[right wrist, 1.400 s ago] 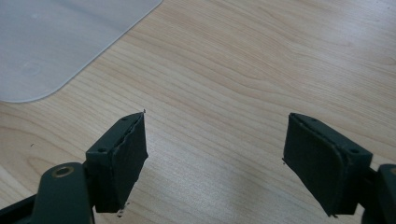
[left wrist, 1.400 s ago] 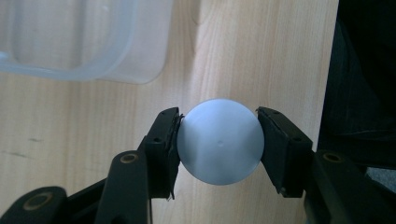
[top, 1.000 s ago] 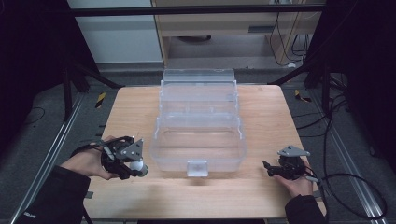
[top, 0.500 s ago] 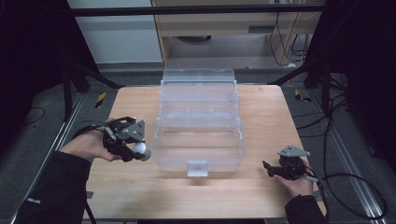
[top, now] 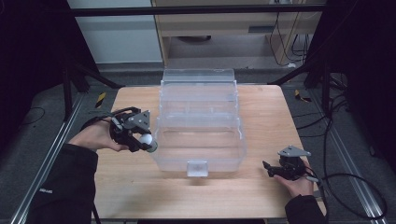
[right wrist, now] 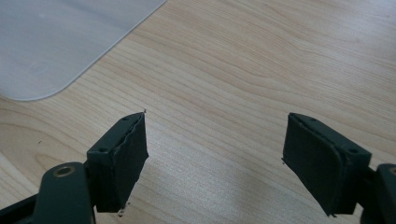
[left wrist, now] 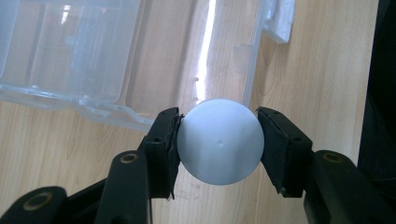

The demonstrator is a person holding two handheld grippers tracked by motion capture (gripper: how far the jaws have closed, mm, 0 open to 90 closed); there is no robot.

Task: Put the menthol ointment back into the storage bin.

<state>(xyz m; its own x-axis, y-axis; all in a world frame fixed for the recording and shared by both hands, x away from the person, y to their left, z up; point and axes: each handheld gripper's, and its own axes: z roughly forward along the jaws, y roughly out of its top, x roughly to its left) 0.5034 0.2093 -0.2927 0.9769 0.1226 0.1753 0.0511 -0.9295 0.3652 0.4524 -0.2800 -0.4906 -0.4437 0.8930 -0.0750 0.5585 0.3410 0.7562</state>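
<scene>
– One white ball (top: pixel 147 139) sits squeezed in the left gripper (top: pixel 148 141). High view: where's the clear plastic box (top: pixel 200 122)?
– At three o'clock, just beside the ball. That hand has lifted and come closer to it.
– Left gripper view?
– Ball (left wrist: pixel 220 141) pinched tight, box rim (left wrist: pixel 140 56) at eleven o'clock.
– Right gripper view?
– Right gripper (right wrist: pixel 238 161) spread wide, holding nothing, over the wooden table (right wrist: pixel 261 60).

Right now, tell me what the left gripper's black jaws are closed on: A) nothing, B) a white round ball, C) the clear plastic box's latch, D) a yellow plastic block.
B: in the left gripper view the left gripper clamps a white round ball between its pads, beside the clear plastic box.
</scene>
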